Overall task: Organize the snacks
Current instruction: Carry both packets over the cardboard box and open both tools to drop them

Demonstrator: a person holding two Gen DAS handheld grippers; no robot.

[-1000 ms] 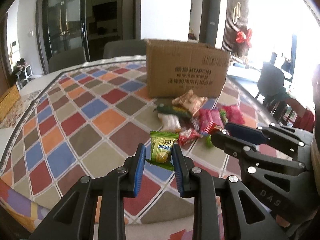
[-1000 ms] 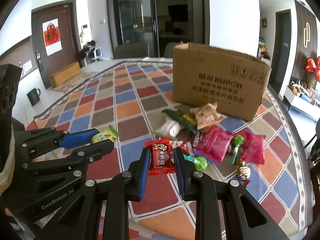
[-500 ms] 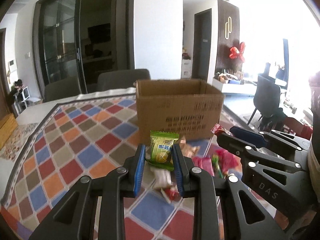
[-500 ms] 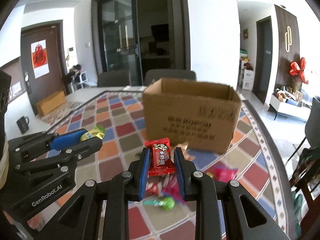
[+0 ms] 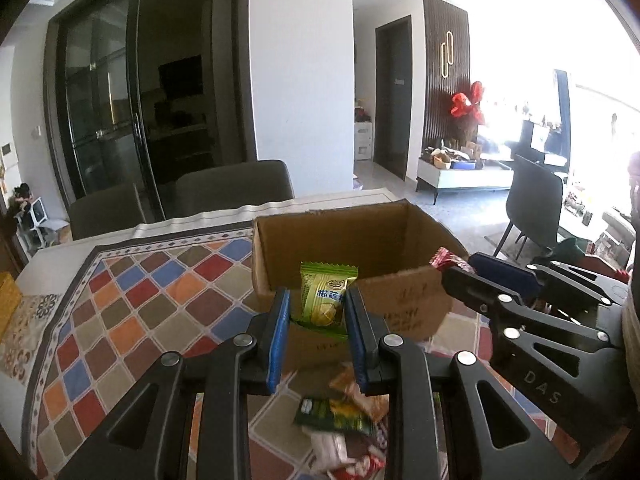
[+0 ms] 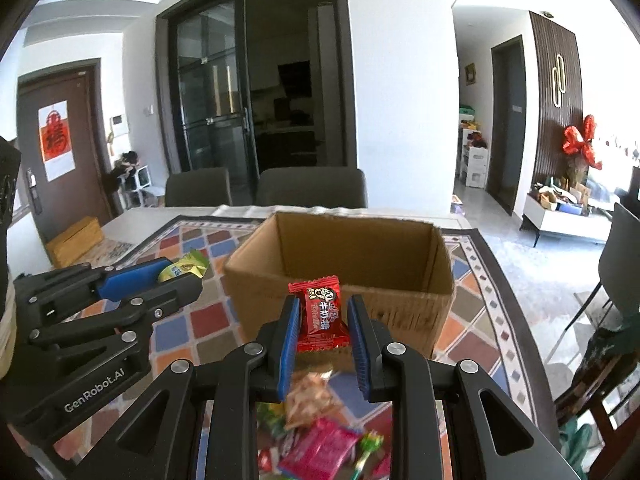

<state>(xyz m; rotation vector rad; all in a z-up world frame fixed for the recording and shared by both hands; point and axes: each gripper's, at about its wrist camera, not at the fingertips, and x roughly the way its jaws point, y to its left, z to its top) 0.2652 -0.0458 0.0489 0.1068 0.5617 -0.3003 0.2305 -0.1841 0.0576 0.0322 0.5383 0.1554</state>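
Observation:
My left gripper (image 5: 318,316) is shut on a green snack packet (image 5: 323,300), held up in front of the near wall of an open cardboard box (image 5: 404,304). My right gripper (image 6: 322,322) is shut on a red candy packet (image 6: 322,314), also held before the box (image 6: 400,312), whose inside shows brown walls. In the left wrist view the right gripper (image 5: 460,270) sits to the right with the red packet (image 5: 446,259) at its tip. In the right wrist view the left gripper (image 6: 176,276) sits to the left with the green packet (image 6: 184,269).
A pile of loose snack packets (image 6: 320,440) lies on the checkered tablecloth (image 5: 132,312) below both grippers, also seen in the left wrist view (image 5: 344,420). Grey chairs (image 6: 310,186) stand behind the table's far edge. A dark chair (image 5: 532,208) stands to the right.
Both grippers have risen and moved toward the box with their packets held. The box opening has come into view and the snack pile has dropped to the bottom of both views.

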